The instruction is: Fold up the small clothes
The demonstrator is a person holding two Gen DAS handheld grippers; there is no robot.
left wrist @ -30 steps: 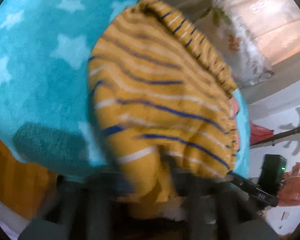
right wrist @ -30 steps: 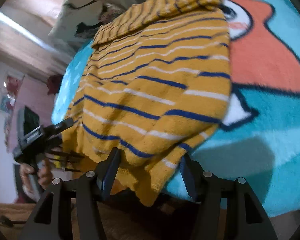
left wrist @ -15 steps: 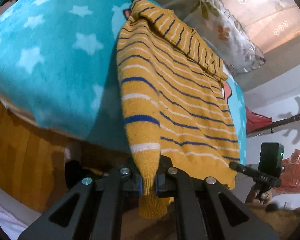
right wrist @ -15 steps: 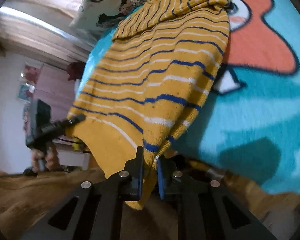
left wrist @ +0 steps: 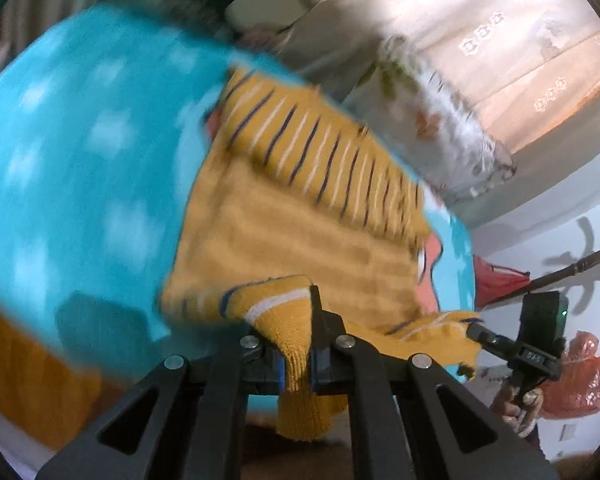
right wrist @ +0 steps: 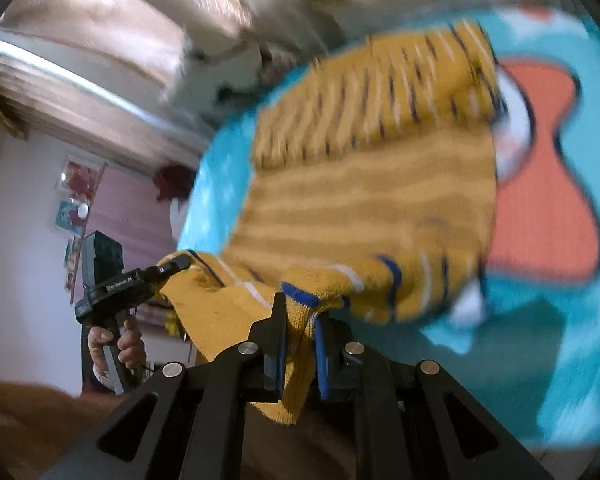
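Both grippers, left (left wrist: 296,354) and right (right wrist: 298,354), are clamped on the sweater's (left wrist: 300,236) hem corners. Since a moment ago the hem has been carried over the sweater on the blanket (left wrist: 80,168); the fold is judged halfway done.

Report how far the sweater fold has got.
Done: both tongs are clamped on the hem corners of the yellow striped sweater, left tongs, right tongs. In hand: the hem is lifted off the turquoise blanket, its plain underside showing, heading towards the striped collar end. Left: lay it down, release, finish folding.
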